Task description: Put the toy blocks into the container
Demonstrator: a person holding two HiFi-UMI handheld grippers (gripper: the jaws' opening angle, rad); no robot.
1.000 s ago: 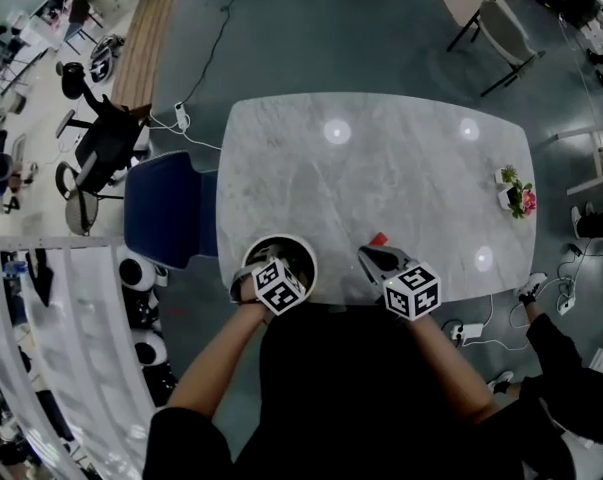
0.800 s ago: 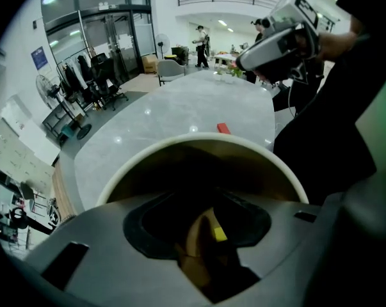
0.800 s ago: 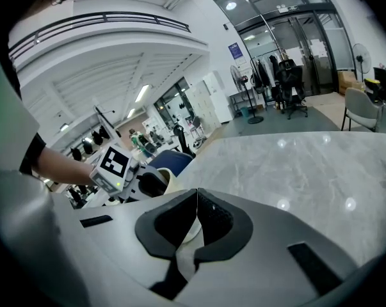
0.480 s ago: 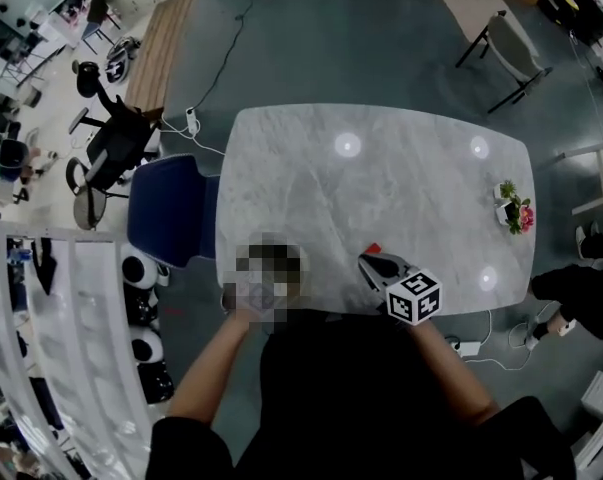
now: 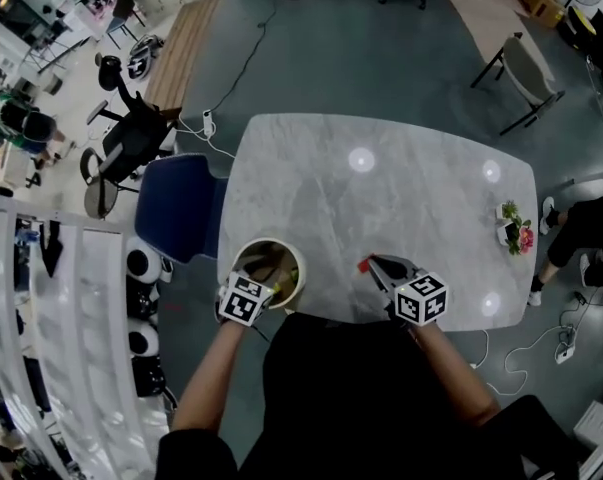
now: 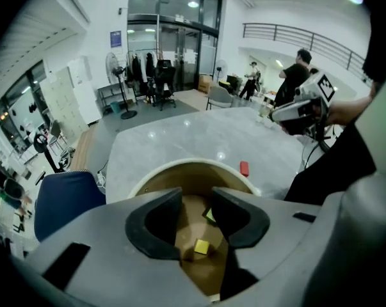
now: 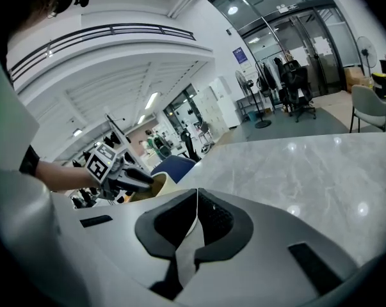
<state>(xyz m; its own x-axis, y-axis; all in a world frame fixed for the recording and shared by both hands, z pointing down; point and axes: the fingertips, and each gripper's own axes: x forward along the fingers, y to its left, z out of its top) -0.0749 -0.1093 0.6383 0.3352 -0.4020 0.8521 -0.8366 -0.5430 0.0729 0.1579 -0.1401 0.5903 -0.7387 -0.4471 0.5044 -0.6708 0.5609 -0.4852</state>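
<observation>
Two blocks at least, yellow block (image 6: 201, 247) and greenish block (image 6: 209, 215), lie in the container (image 6: 187, 160); one red block (image 6: 244, 168) remains on the table (image 6: 180, 136) just beside the closed, empty right gripper (image 7: 196, 197); left gripper (image 6: 196, 197) hangs over the container, jaws partly apart, just been closing, nothing between.

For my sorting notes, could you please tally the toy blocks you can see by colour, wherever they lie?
Red block: 1, on the table
Yellow block: 1, inside the container
Yellow-green block: 1, inside the container, partly hidden
Total: 3 visible; others may lie unseen in the container.
</observation>
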